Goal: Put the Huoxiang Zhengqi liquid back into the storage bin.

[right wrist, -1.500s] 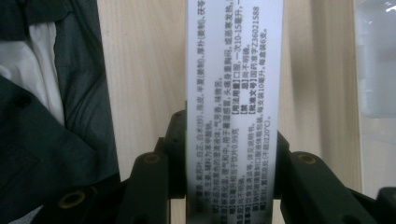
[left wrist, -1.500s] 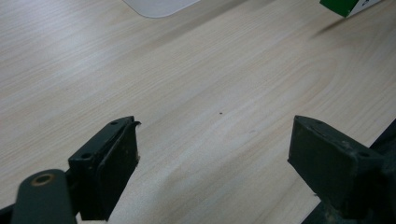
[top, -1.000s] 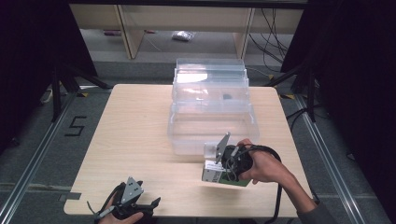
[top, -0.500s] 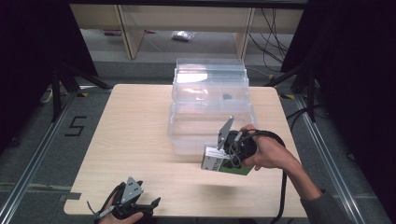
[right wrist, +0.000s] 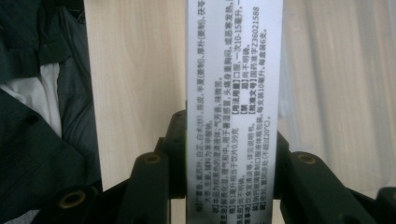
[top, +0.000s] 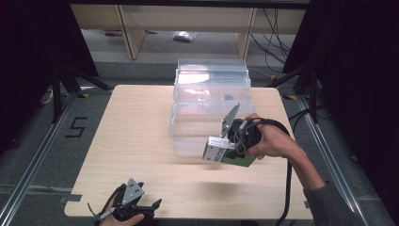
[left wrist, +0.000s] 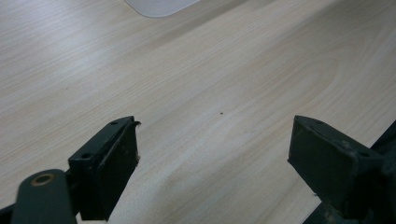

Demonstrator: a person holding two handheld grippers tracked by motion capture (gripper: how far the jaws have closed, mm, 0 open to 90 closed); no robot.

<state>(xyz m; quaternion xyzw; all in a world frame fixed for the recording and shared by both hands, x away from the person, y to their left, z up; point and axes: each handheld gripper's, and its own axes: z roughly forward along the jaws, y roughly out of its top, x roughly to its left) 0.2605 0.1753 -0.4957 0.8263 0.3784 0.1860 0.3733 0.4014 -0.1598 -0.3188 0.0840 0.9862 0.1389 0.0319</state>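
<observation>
The box (top: 225,154), green with a white printed side, is clamped in the right gripper (top: 230,147) and held off the table (top: 131,127), just in front of the near wall of the clear bin (top: 197,127). In the right gripper view the box's (right wrist: 233,93) white face, covered in small black print, stands between the two black jaws, which press against its sides; the pale tabletop (right wrist: 135,70) lies behind it and dark cloth (right wrist: 42,116) shows at the left. The right hand (top: 270,141) wraps the gripper body, with the grey plate tilted up above it and a cable trailing down past the forearm.

The bin sits at the middle of the table's far half, with a second clear tier behind it.

The left gripper (top: 141,207) rests low at the table's near left edge, well apart from the box, held by the left hand (top: 124,217). In its own view the jaws stand wide apart with nothing between them over bare wood (left wrist: 210,84).
</observation>
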